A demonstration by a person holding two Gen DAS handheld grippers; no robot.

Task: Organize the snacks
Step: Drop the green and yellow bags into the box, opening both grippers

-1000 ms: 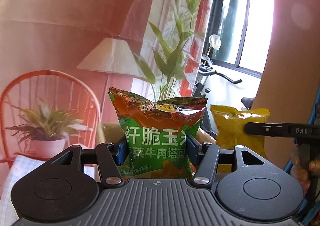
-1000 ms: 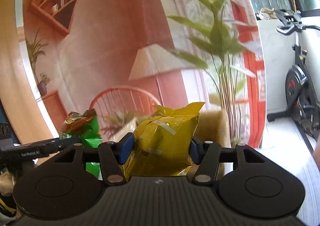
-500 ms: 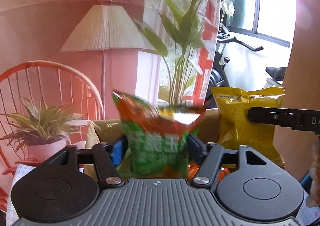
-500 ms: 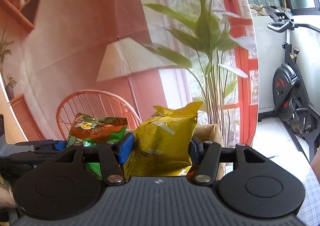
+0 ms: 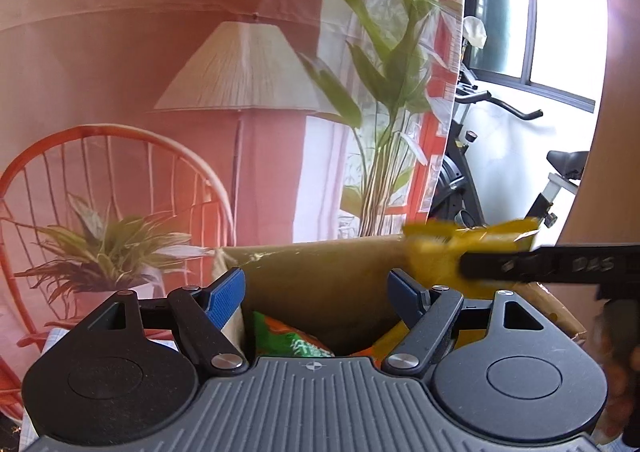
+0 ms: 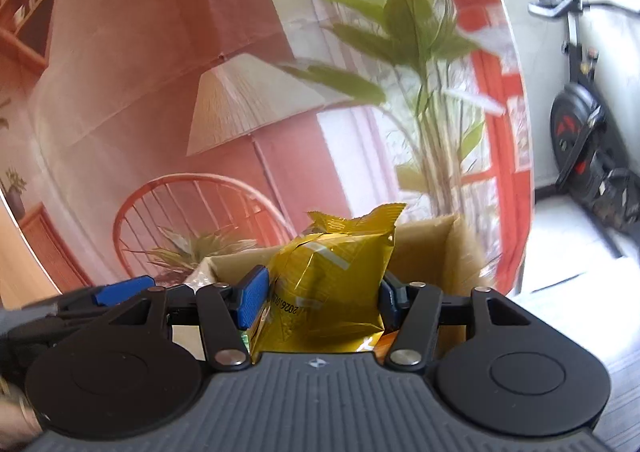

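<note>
Now left tool [image 5: 316, 290] gapes; green bag [image 5: 290, 340] lies in box [image 5: 320, 276]

"DAS" on the right hand-held gripper [image 5: 472, 272]; "2026" on the yellow snack bag [image 6: 328, 284].

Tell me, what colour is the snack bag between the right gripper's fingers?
Yellow; the snack bag shows best in the right wrist view.

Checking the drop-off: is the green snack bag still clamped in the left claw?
No: the left claw stands open and empty, and the green snack bag lies below it in the cardboard box.
</note>
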